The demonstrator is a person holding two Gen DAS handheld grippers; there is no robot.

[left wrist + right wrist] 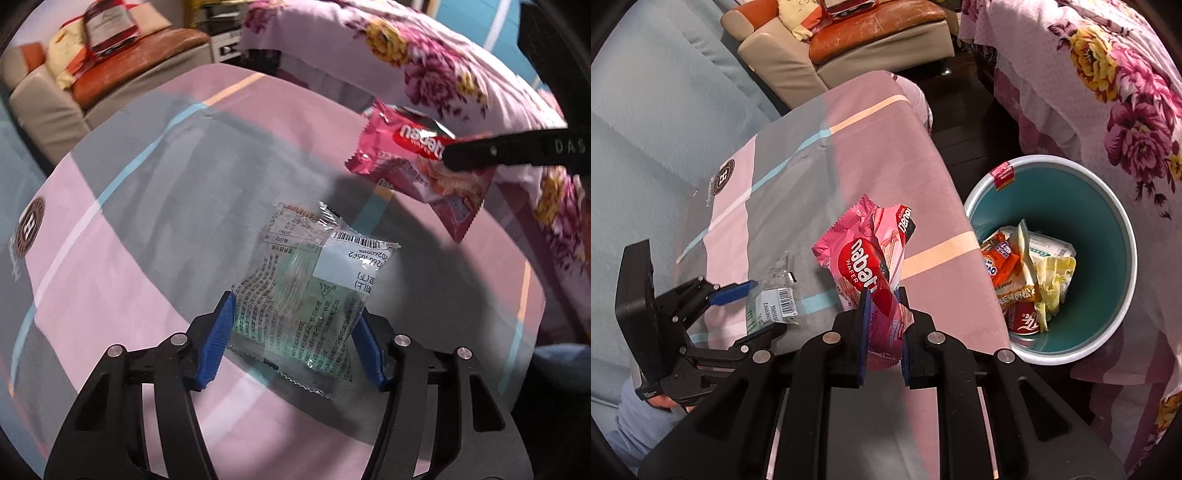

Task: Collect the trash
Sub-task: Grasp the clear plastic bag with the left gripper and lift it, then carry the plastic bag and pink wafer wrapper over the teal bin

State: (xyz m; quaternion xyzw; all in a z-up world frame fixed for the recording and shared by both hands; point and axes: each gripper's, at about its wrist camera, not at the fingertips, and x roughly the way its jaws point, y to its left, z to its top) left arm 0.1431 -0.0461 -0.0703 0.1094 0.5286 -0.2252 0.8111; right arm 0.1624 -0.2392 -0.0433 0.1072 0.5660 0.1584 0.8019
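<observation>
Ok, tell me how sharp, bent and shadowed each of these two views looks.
Left wrist view: fisheye bends the striped sheet; the clear wrapper glints and blurs slightly at its centre, with soft shadow around it. Right wrist view: dark corners; the pink wafer packet and teal bin are sharp, the sofa softer.

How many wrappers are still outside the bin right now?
2. The pink wafer wrapper is clamped in the right gripper; the clear wrapper lies on the striped sheet between the left gripper's pads. Others may be hidden.
</observation>
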